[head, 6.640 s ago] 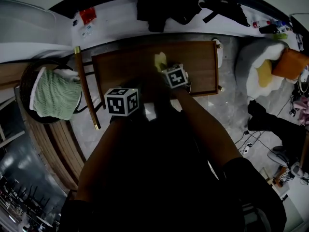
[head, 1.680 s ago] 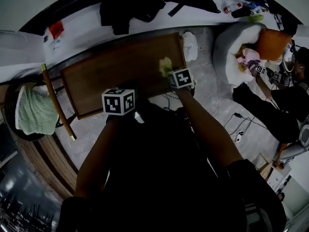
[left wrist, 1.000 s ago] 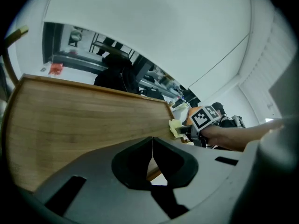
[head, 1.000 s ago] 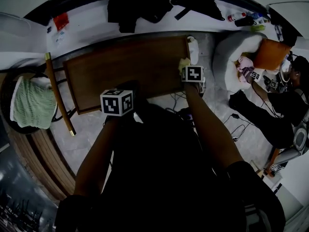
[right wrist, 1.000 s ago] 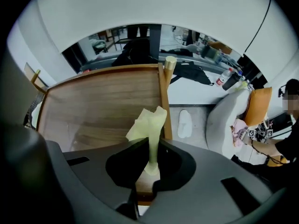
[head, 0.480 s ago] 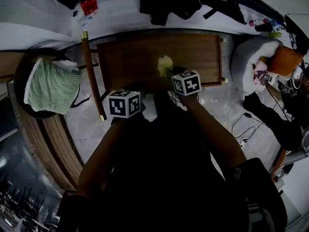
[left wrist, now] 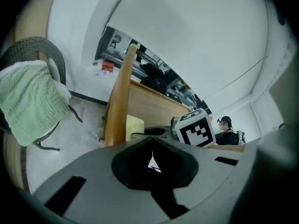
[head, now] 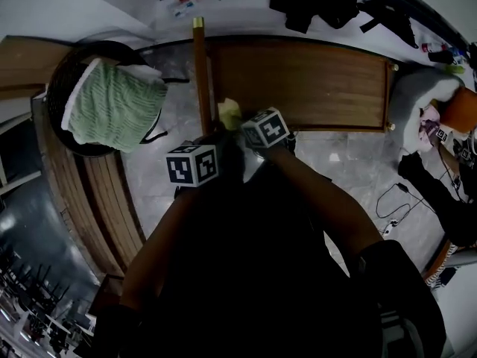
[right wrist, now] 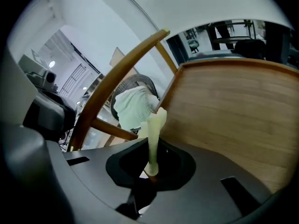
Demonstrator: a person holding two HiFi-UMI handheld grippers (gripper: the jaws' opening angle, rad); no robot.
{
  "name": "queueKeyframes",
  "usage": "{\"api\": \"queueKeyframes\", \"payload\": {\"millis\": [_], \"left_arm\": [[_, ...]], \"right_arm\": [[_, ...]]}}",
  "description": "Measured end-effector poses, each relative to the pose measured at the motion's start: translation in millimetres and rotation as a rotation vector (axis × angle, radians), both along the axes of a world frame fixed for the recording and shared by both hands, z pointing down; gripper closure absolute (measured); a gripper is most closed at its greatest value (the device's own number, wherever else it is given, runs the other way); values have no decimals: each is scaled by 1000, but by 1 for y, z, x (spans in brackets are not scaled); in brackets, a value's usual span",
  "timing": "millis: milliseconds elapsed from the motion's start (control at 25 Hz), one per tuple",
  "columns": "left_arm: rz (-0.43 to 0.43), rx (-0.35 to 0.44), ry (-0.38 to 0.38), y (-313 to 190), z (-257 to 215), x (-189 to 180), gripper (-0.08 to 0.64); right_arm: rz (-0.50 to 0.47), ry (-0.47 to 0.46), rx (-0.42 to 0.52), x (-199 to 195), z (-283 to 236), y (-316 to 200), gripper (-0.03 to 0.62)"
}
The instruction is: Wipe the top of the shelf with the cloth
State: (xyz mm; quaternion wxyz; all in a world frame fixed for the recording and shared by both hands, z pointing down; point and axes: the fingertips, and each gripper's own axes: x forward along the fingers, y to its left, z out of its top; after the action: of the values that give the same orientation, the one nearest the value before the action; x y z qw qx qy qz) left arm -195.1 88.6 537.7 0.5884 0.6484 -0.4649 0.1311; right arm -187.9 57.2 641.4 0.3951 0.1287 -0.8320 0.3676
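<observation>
Our right gripper (right wrist: 150,171) has its jaws clenched on the pale yellow cloth (right wrist: 154,129), held at the front left corner of the wooden shelf (head: 313,80) top. Our left gripper (left wrist: 152,164) hangs just beside it, jaws pressed together, empty.
</observation>
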Motion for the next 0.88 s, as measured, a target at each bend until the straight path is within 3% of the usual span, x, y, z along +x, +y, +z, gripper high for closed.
{"api": "queueKeyframes", "payload": {"millis": [240,520,720,880], "left_arm": [[-4,9,8,20,1,-19,549],[-15,17,16,14,-2,-11,549],[-39,23,25,-5,0,14,549],[-5,16,31,-16,6,55,549]], "right_arm": [[-51,125,22,-23,23,9,551],[-106,150,5,-18,27,9,551],[-113,159,1,17,27,0,551],[-86,186,5,68,27,-14,551]]}}
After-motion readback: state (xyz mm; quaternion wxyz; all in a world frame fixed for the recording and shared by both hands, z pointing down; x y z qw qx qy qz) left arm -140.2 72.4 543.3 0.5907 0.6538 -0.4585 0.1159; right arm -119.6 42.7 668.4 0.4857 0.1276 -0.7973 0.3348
